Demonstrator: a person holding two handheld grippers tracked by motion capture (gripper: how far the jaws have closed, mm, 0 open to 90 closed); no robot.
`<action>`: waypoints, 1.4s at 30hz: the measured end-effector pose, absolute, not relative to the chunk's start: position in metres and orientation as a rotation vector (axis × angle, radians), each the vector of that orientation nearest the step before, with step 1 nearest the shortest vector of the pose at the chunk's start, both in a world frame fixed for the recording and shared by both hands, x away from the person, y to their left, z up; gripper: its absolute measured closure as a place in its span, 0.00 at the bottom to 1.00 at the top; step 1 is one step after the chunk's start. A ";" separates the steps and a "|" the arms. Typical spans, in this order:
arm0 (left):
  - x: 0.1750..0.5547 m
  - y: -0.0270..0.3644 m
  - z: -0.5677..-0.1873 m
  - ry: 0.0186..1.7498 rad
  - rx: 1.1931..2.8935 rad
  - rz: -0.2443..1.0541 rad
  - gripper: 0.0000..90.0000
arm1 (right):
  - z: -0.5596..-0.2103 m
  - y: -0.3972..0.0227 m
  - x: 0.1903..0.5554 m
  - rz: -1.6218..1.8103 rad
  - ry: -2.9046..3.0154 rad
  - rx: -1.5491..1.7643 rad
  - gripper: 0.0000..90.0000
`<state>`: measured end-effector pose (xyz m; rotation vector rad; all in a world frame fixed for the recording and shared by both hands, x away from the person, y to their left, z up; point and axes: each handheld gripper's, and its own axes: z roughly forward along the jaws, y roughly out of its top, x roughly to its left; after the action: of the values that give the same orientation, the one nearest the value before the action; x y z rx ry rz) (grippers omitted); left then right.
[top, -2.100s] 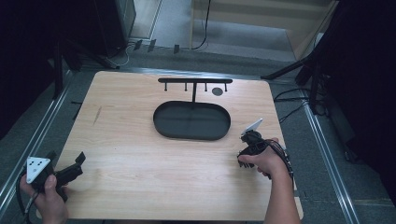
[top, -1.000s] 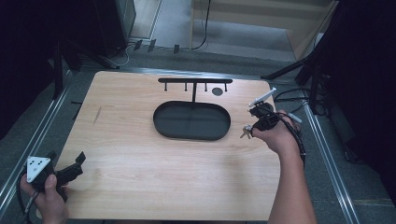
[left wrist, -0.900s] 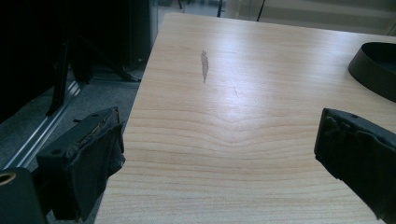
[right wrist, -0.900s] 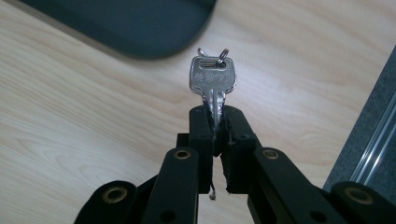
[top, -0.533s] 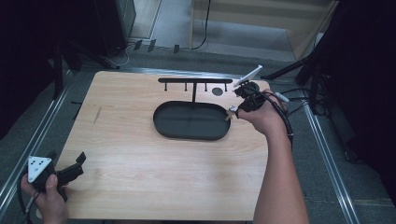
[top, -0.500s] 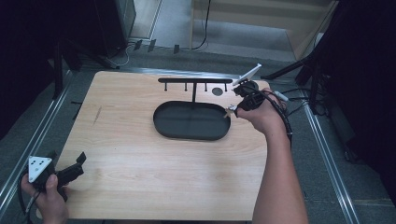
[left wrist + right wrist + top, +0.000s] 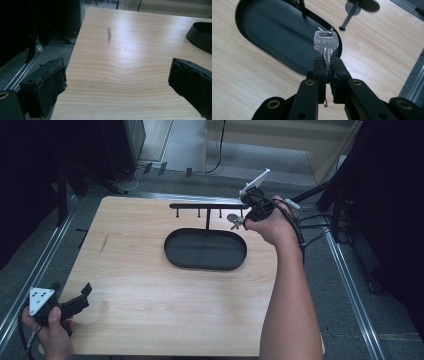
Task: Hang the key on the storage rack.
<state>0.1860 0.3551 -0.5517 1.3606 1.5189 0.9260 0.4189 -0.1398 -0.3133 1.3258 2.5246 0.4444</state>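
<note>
While the right tongs [image 7: 239, 221] hang beside the far right end of the black key rack [image 7: 207, 206] in the high view, they pinch a small silver key [image 7: 233, 219] by its blade, which leaves the bow and its ring free; my reading is that this grip keeps the ring clear to slip over one of the rack's short pegs. The key sits just right of the rack's rightmost peg and above the far right rim of the rack's oval base tray [image 7: 205, 249]. Well away from the rack, at the near left corner of the wooden surface [image 7: 150, 310], the left tongs [image 7: 82, 296] rest in the person's hand.

From the left gripper view, those tongs gape with nothing between them, bare wood ahead and a sliver of the tray [image 7: 200, 33] at the right edge, so they look parked out of the way.

Seen from the right gripper view, the tongs [image 7: 327, 65] are clamped on the key [image 7: 325, 43], its ring [image 7: 329, 30] pointing away towards the rack's upright post [image 7: 302, 7]. That post and the neighbouring pegs seem to be the only things the ring could snag on.
</note>
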 end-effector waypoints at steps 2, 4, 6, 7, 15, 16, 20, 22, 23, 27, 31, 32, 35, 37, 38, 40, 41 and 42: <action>0.186 0.355 -0.552 1.517 1.361 0.926 0.02 | -0.313 -0.136 0.423 0.439 2.528 1.317 0.94; 0.186 0.356 -0.552 1.518 1.359 0.924 0.02 | -0.314 -0.134 0.427 0.434 2.524 1.308 0.94; 0.186 0.356 -0.552 1.519 1.360 0.923 0.02 | -0.313 -0.133 0.429 0.442 2.513 1.318 0.94; 0.186 0.356 -0.552 1.518 1.359 0.923 0.02 | -0.313 -0.134 0.431 0.444 2.511 1.317 0.94; 0.186 0.356 -0.552 1.517 1.359 0.924 0.02 | -0.319 -0.149 0.433 0.421 2.479 1.354 0.94; 0.186 0.355 -0.552 1.516 1.361 0.925 0.02 | -0.319 -0.151 0.432 0.426 2.476 1.358 0.94; 0.186 0.355 -0.552 1.516 1.363 0.926 0.02 | -0.321 -0.158 0.432 0.444 2.451 1.376 0.94; 0.186 0.355 -0.552 1.516 1.365 0.928 0.02 | -0.321 -0.160 0.432 0.467 2.439 1.380 0.94; 0.186 0.355 -0.552 1.515 1.368 0.930 0.02 | -0.322 -0.160 0.432 0.471 2.434 1.381 0.94; 0.186 0.355 -0.552 1.515 1.369 0.928 0.02 | -0.325 -0.158 0.433 0.462 2.424 1.366 0.94; 0.186 0.355 -0.552 1.514 1.366 0.928 0.02 | -0.330 -0.157 0.435 0.465 2.371 1.398 0.94; 0.186 0.355 -0.552 1.514 1.365 0.928 0.02 | -0.333 -0.158 0.436 0.467 2.357 1.411 0.94; 0.186 0.355 -0.552 1.515 1.363 0.927 0.02 | -0.340 -0.161 0.437 0.491 2.327 1.449 0.91; 0.186 0.355 -0.552 1.516 1.363 0.925 0.02 | -0.346 -0.163 0.438 0.470 2.305 1.464 0.87; 0.186 0.355 -0.552 1.515 1.364 0.926 0.02 | -0.350 -0.165 0.438 0.453 2.308 1.477 0.83; 0.186 0.355 -0.552 1.516 1.365 0.925 0.02 | -0.356 -0.167 0.438 0.428 2.298 1.488 0.78; 0.186 0.355 -0.552 1.516 1.364 0.925 0.02 | -0.358 -0.169 0.438 0.425 2.297 1.496 0.78; 0.186 0.355 -0.552 1.517 1.364 0.925 0.02 | -0.360 -0.172 0.437 0.427 2.298 1.511 0.77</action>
<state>0.1860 0.3550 -0.5517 1.3641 1.5170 0.9247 0.4375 -0.1715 -0.3605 1.5107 2.2979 0.4272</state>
